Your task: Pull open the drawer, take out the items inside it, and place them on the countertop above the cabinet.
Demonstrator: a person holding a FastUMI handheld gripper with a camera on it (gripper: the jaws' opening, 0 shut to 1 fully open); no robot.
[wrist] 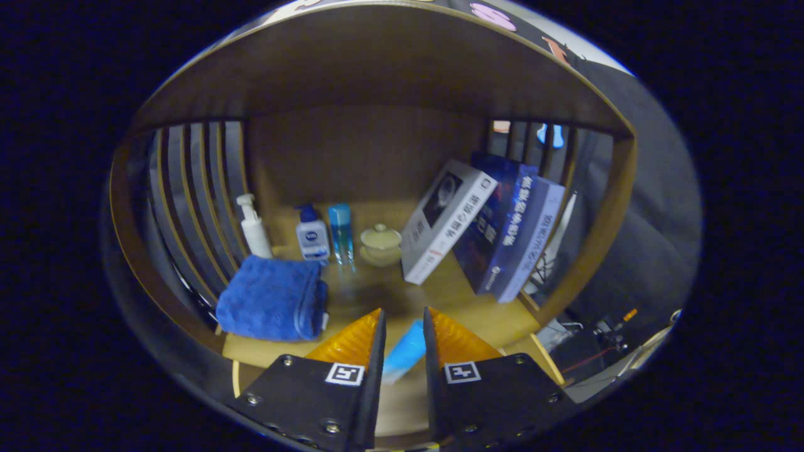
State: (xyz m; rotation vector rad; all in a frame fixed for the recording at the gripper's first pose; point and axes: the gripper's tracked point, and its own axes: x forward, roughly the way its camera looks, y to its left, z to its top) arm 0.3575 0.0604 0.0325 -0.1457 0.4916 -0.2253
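My gripper (402,314) hovers over the front of the wooden countertop (468,295). A light blue flat item (405,351) sits between the two fingers, which are closed in against its sides. The item pokes forward and down between them, and its far end is hidden behind the fingers. Just left of the fingers a folded blue towel (273,298) lies on the countertop.
Beyond the fingers stand a white pump bottle (254,226), a small blue-capped bottle (312,235), a slim blue bottle (341,231) and a lidded cup (380,243). To the right, a white book (447,220) and blue books (512,235) lean over. Slatted walls (195,188) close both sides.
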